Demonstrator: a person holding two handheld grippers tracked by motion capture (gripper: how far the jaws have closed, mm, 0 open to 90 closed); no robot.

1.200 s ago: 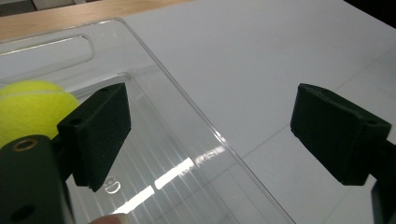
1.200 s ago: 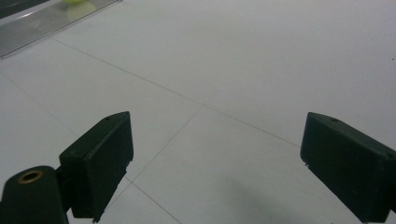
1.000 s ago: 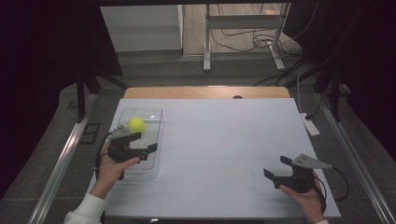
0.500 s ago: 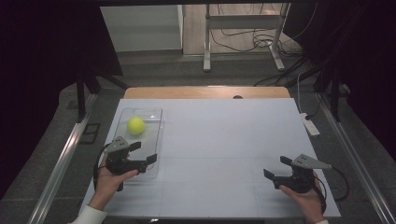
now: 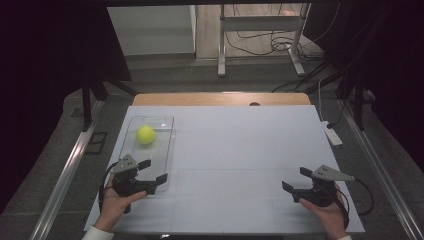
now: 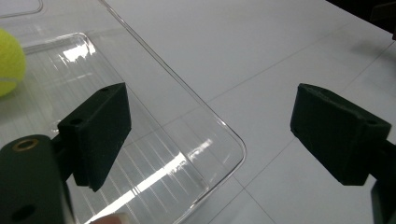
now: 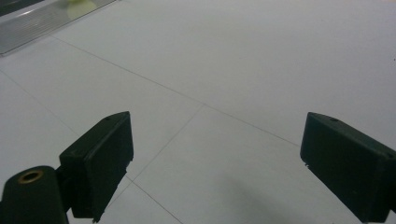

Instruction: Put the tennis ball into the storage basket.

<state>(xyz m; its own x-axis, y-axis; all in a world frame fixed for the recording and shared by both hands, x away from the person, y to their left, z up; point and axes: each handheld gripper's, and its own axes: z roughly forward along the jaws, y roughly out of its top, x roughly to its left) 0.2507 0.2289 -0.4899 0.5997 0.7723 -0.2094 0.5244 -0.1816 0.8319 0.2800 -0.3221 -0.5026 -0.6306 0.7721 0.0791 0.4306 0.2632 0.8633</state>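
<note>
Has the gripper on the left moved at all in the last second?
Yes. The left gripper has drawn back toward the person: it was beside the yellow ball in the clear tray, and now hangs over the tray's near end.

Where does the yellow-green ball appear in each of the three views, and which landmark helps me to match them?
High view: the ball lies in the far half of the clear tray, at the table's left.
Left gripper view: the ball is at the left edge, partly cut off, on the tray floor.
Right gripper view: a blurred yellow-green patch at the top edge, probably the ball.
Shared landmark: the clear tray.
</note>
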